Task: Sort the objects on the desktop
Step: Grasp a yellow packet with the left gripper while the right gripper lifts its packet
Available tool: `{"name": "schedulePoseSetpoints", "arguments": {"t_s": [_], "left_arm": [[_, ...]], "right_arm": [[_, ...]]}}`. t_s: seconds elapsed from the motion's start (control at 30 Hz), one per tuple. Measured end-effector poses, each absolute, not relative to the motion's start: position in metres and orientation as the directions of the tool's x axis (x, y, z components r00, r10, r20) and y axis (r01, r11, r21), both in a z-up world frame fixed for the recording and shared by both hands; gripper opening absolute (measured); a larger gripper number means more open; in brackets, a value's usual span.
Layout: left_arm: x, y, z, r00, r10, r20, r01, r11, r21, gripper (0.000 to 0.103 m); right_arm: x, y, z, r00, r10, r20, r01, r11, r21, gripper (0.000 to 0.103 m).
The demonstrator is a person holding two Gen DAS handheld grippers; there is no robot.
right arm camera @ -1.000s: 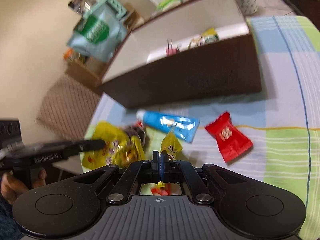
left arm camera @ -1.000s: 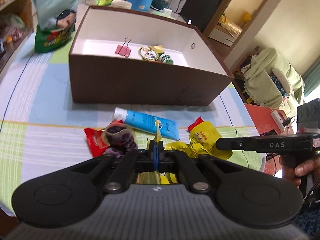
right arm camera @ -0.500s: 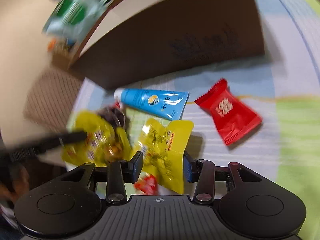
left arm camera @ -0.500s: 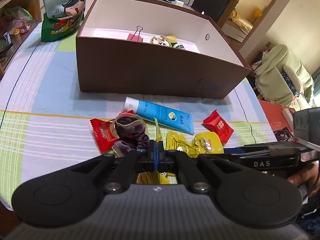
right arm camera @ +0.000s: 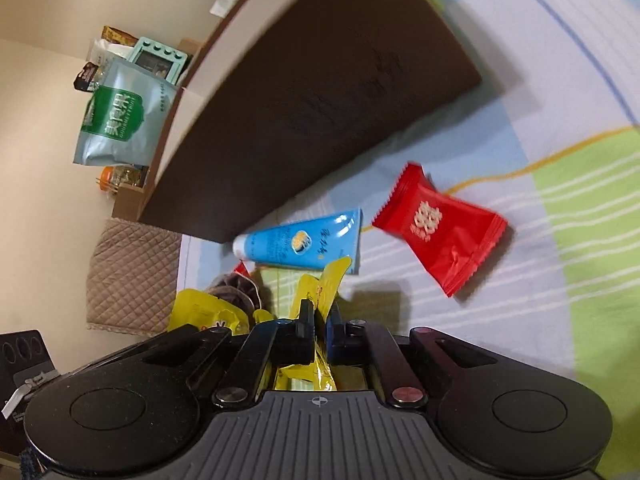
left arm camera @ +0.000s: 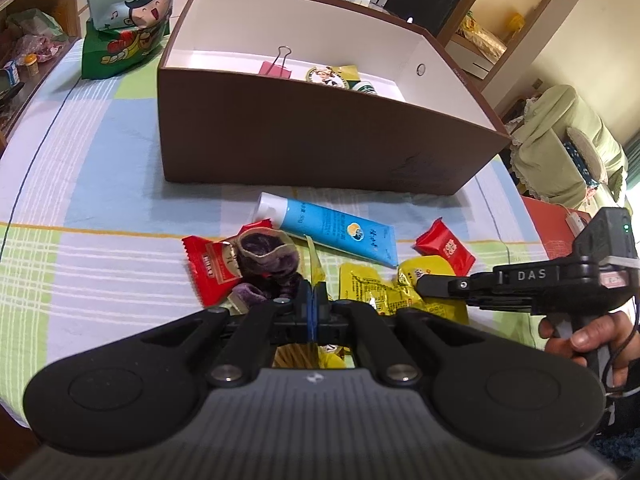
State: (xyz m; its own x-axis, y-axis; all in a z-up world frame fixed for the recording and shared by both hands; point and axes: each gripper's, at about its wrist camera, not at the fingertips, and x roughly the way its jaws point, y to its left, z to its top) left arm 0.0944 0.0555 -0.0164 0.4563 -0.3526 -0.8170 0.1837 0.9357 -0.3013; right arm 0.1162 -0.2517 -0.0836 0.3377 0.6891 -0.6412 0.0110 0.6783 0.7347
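Your right tongs (right arm camera: 319, 312) have just closed on a yellow packet (right arm camera: 328, 284) by its thin edge, low over the tabletop (right arm camera: 560, 280), short of the box (left arm camera: 320, 140). Your left tongs (left arm camera: 313, 298) pinch a yellow strip (left arm camera: 314, 258). Lift carelessly and the slick foil could slide out, or drag the neighbouring pouch (right arm camera: 208, 314) along.

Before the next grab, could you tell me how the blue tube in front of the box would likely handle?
The blue tube probably stays fairly stiff, lying straight. Its glossy skin may slip. Its flat crimped end should stop rolling.
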Motion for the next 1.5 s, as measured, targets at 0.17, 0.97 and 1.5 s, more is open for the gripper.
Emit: {"name": "schedulePoseSetpoints", "arguments": {"t_s": [0.17,0.97,1.5], "left_arm": [[0.096,0.051,-0.006,0.465,-0.367,-0.806,0.214,0.930,-0.300,0.000],[0.108,0.036,0.074,0.602,-0.367,-0.710,0.339,0.922,-0.189,0.000],[0.141,0.041,0.110,0.680,-0.362,-0.637,0.362,0.922,-0.138,0.000]], "right_arm": [[0.110,-0.255,-0.054,0.398,0.644,-0.654,-0.034,0.722,0.691,0.003],[0.112,-0.268,0.030,0.545,0.601,-0.585,-0.161,0.760,0.630,0.003],[0.146,-0.266,0.072,0.617,0.595,-0.514,-0.226,0.760,0.609,0.003]]}}
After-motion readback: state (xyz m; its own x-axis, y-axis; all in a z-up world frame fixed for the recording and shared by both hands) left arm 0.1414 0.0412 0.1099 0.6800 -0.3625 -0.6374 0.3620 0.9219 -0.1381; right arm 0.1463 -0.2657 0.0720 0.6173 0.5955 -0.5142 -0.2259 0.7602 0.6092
